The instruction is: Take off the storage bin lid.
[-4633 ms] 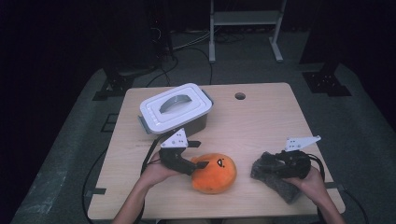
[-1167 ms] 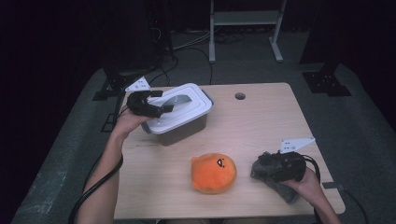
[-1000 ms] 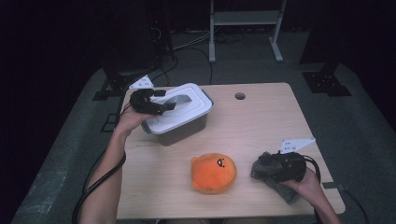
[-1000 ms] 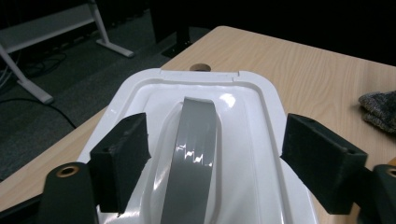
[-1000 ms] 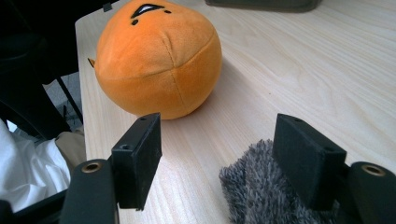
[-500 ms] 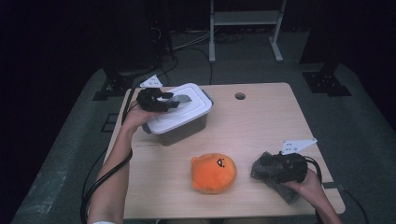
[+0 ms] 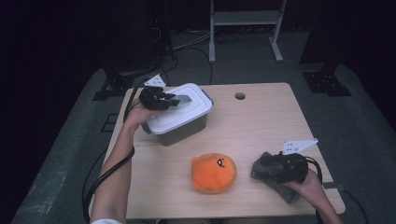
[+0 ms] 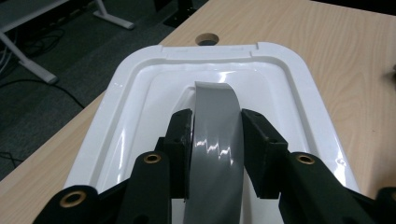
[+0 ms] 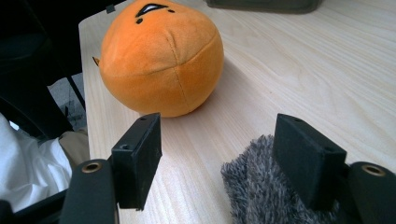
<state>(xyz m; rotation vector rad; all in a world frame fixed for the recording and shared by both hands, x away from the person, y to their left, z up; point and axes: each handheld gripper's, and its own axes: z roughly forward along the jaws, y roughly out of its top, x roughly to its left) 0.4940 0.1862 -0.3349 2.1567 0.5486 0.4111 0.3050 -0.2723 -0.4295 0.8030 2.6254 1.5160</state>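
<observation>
Item: white rectangular plastic lid point(image 8: 140, 102) with grey arched handle point(image 8: 212, 126), sitting on the grey storage box point(image 7: 184, 130) at the wooden table's point(image 7: 261, 126) left rear. Left gripper point(image 8: 215, 140) has just been closing; its jaws are now pinching the handle. Advice: be lifting straight up, level (avoid snagging the rim). Right gripper point(image 9: 217, 158) is resting with jaws apart and holding nothing, beside the orange round plush toy point(image 9: 161, 56), over grey furry cloth point(image 9: 261, 191).

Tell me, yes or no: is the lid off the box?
No: the white lid sits on the box, the left gripper clamping its grey handle.
</observation>
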